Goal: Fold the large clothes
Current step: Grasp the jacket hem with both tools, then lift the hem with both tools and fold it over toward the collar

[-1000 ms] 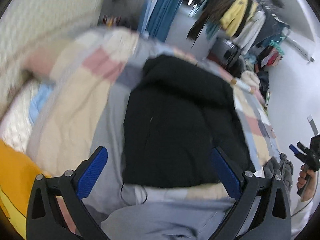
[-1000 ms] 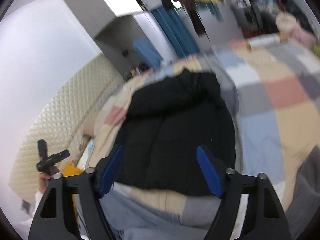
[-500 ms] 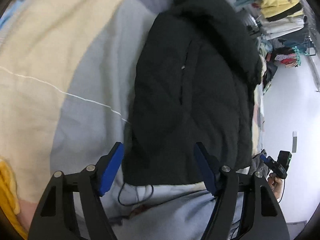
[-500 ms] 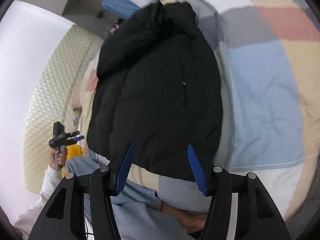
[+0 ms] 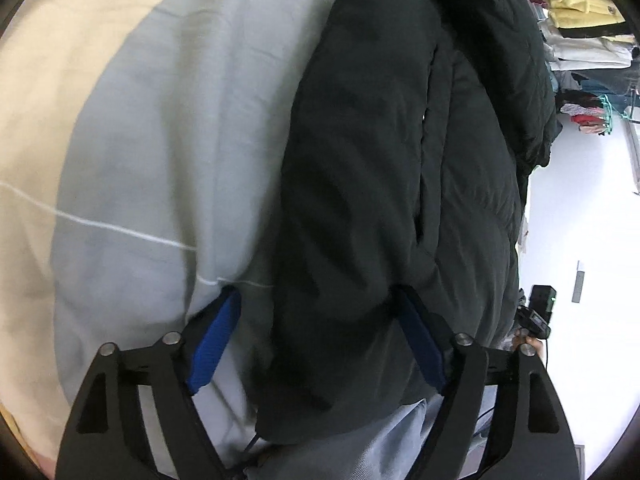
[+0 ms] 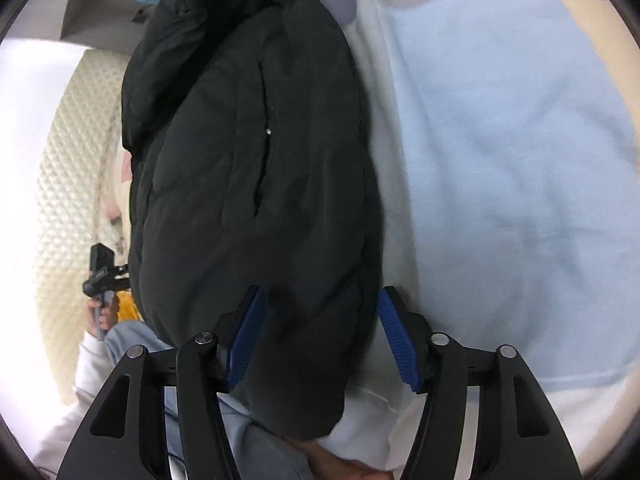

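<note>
Both claws, left claw (image 5: 316, 344) and right claw (image 6: 320, 332), are straddling the black puffy padded jacket's (image 5: 392, 200) hem on the patchwork-quilted bed (image 5: 160, 140), released, positioning to pinch corners for folding.

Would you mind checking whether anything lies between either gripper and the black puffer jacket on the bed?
Nothing visible does: the left gripper and right gripper each sit open astride the black puffer jacket's near hem.

Even daylight, fisheye warp, soft blur
</note>
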The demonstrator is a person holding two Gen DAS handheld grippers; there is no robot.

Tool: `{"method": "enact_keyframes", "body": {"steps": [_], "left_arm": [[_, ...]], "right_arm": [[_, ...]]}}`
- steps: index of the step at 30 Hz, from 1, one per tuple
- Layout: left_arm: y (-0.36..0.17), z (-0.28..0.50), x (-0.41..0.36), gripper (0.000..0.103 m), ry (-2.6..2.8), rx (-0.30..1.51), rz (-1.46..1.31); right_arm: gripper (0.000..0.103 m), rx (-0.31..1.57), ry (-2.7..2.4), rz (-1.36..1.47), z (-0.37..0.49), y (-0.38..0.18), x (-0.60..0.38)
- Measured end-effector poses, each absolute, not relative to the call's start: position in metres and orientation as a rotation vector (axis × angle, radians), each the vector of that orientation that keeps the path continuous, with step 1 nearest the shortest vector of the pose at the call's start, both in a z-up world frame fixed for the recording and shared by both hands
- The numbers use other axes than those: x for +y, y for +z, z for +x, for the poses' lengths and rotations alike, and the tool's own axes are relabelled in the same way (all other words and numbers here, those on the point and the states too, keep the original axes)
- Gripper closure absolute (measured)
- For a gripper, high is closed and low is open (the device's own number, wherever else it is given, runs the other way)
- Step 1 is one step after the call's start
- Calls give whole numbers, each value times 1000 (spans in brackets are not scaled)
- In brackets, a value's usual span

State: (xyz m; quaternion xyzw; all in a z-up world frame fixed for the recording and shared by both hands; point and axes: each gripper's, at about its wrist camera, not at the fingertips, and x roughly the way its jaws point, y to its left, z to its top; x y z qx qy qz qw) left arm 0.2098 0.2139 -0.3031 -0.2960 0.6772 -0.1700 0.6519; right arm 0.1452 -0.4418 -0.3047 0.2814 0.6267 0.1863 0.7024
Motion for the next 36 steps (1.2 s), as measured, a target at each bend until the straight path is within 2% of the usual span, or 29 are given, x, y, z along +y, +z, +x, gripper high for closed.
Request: {"method": "enact_keyframes", "body": {"steps": [3,9,14,20,22,23,25,26,27,28,30,36], "left_arm": [[-304,213,214,20,-399,1539,-672],[-275,209,188,21,-578,1472,-661],[-279,216,175,22,-574,1501,-642],[-289,221,171,27,-486,1555,-624],[-284,219,164,33,-463,1541,-607],[-283,223,159,36,-448,1536,-619],[-278,221,156,51,-426,1532,-645],[-275,220,157,56,-422,1527,-643],[-270,218,154,66,-416,1517,-639],[-261,215,154,78,-405,1500,-644],[-250,209,161,89,-401,1472,-675],[-178,189,181,95,-431,1301,-689]], "right_arm": [[42,1411,498,626,149,-309,-429],[34,1330,663,576,151,-284,-406],[34,1416,634,540,151,-307,-407],[33,1416,712,531,159,-306,-394],[34,1387,756,488,160,-293,-383],[39,1374,768,466,159,-286,-382],[62,1342,756,417,160,-273,-378],[81,1328,734,404,161,-269,-375],[87,1307,718,403,160,-262,-377],[90,1284,713,400,159,-255,-378],[94,1216,692,368,153,-230,-381],[97,1050,646,335,126,-159,-399]]}}
